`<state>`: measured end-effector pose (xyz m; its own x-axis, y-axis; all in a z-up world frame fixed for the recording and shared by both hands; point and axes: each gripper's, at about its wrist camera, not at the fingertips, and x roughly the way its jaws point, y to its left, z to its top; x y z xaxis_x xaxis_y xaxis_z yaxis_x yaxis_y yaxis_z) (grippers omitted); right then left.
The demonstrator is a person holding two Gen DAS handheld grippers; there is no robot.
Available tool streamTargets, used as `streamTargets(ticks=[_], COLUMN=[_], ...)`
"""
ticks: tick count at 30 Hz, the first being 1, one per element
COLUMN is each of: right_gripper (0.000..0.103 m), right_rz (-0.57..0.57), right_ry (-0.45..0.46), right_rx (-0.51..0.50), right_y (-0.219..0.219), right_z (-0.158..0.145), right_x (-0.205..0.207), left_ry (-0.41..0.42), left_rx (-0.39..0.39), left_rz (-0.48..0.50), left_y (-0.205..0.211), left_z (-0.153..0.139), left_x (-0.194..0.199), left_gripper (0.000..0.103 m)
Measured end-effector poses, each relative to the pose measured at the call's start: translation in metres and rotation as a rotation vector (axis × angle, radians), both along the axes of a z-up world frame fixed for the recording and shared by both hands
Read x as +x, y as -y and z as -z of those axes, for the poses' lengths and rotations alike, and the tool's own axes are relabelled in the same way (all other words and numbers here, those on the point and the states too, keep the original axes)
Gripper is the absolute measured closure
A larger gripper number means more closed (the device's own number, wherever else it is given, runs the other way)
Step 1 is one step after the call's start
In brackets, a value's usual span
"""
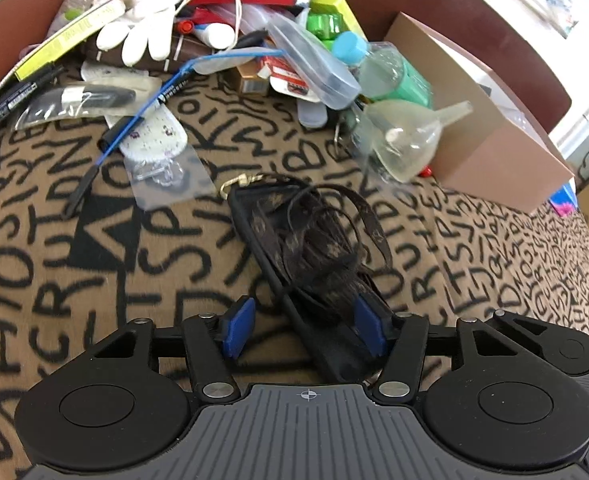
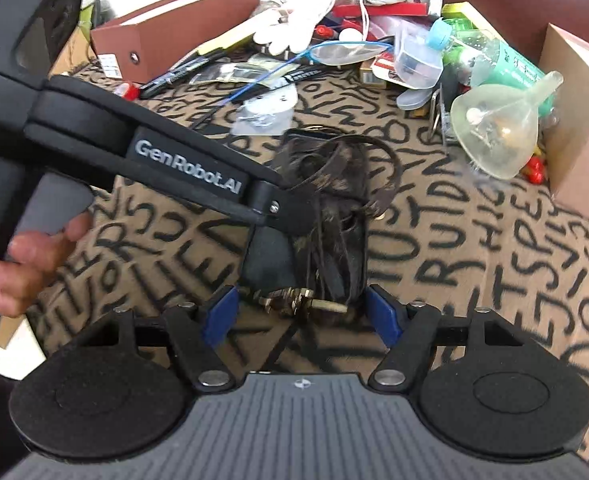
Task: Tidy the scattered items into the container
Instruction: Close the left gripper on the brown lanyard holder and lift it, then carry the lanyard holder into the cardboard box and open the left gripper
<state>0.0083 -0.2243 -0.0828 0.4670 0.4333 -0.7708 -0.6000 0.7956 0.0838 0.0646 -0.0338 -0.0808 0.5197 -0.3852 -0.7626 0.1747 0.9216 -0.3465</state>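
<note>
Pick-up step: dark brown tangled strap bundle with brass clasps lies on the letter-print cloth, left gripper and right gripper both spread around it, unclamped; next, close, carry to cardboard box.

Left gripper wide open around dark strap bundle, lettered blanket, clutter pile beyond

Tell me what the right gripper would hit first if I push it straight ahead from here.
Most likely the dark strap bundle: its metal clasps already lie between the open right gripper fingers. The left gripper is on the same bundle beyond, though depth is unclear.
</note>
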Motion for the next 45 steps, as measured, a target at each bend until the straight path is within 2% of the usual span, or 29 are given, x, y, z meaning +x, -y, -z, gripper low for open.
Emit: streamTargets(ticks=[6, 10, 14, 19, 22, 23, 26, 36, 45], right_gripper=[0.026, 0.025, 0.024, 0.024, 0.025, 0.025, 0.025, 0.025, 0.025], right_rz=[0.045, 0.041, 0.05, 0.049, 0.061, 0.068, 0.075, 0.124, 0.218], right_ry=[0.0, 0.016, 0.008, 0.024, 0.026, 0.021, 0.021, 0.16, 0.326], right_rx=[0.03, 0.028, 0.03, 0.02, 0.022, 0.029, 0.055, 0.116, 0.147], right_y=[-0.004, -0.011, -0.017, -0.023, -0.022, -0.02, -0.012, 0.02, 0.074], right_z=[-0.001, 0.001, 0.006, 0.008, 0.007, 0.006, -0.001, -0.051, -0.113], right_x=[0.012, 0.02, 0.027, 0.028, 0.026, 0.026, 0.024, 0.022, 0.043], left_ry=[-0.003, -0.02, -0.024, -0.02, -0.018, -0.017, -0.014, 0.139, 0.302], left_rx=[-0.004, -0.019, -0.006, -0.002, 0.018, 0.02, 0.0, -0.007, -0.025], left_rz=[-0.04, -0.039, 0.005, 0.004, -0.005, -0.007, -0.007, 0.05, 0.144], left_y=[0.001, 0.001, 0.008, 0.009, 0.01, 0.01, 0.01, 0.039, 0.1], left_z=[-0.002, 0.0, 0.002, 0.004, 0.001, -0.001, -0.006, -0.068, -0.14], left_x=[0.007, 0.02, 0.025, 0.026, 0.025, 0.024, 0.022, 0.021, 0.049], left_gripper=[0.019, 0.019, 0.027, 0.027, 0.045, 0.049, 0.05, 0.05, 0.05])
